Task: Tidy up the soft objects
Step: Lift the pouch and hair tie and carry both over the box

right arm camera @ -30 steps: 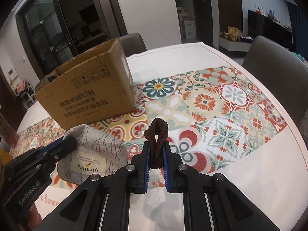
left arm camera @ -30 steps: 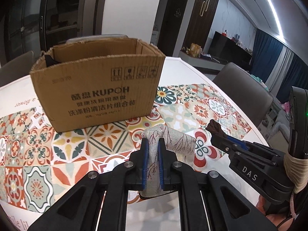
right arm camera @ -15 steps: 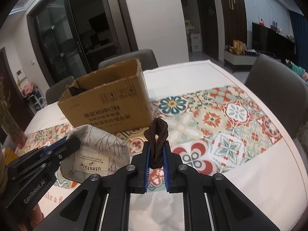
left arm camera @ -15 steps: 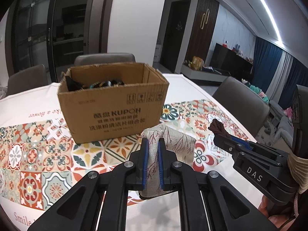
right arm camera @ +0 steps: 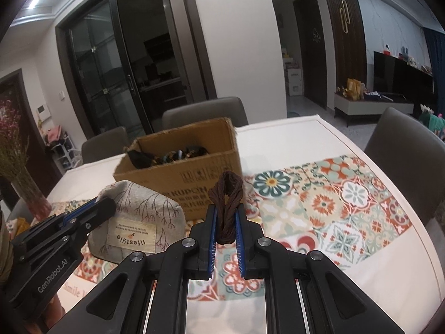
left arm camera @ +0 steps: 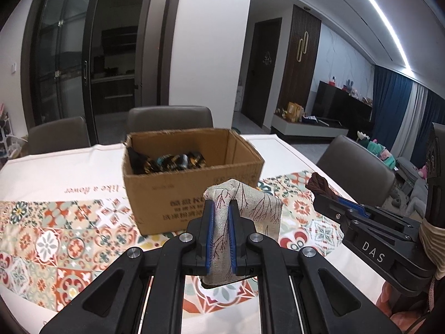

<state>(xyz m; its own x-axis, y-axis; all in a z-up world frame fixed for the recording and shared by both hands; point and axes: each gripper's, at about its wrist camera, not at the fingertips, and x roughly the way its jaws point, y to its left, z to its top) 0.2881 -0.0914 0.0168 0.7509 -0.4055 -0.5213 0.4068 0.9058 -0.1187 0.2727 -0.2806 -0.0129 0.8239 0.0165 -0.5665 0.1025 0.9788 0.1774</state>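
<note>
The gray cloth pouch (left arm camera: pixel 242 208) is pinched tight in the left gripper (left arm camera: pixel 221 233), and the brown hair tie (right arm camera: pixel 226 203) is pinched tight in the right gripper (right arm camera: pixel 225 239). Both are held up off the tabletop (right arm camera: pixel 306 144), just in front of the open cardboard box (left arm camera: pixel 194 183) near its far edge, likely so they can be dropped in with the soft things already there.

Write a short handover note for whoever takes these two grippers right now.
Left gripper: shut on the beige fabric pouch, held above the table.
Right gripper: shut on the brown hair tie, also in the air.
Cardboard box: open on the patterned tablecloth, just beyond both grippers, with dark soft items already inside.
Done: both pieces picked up.
Left: probably carry each over the box's open top and release it; neither is above the opening yet.
</note>
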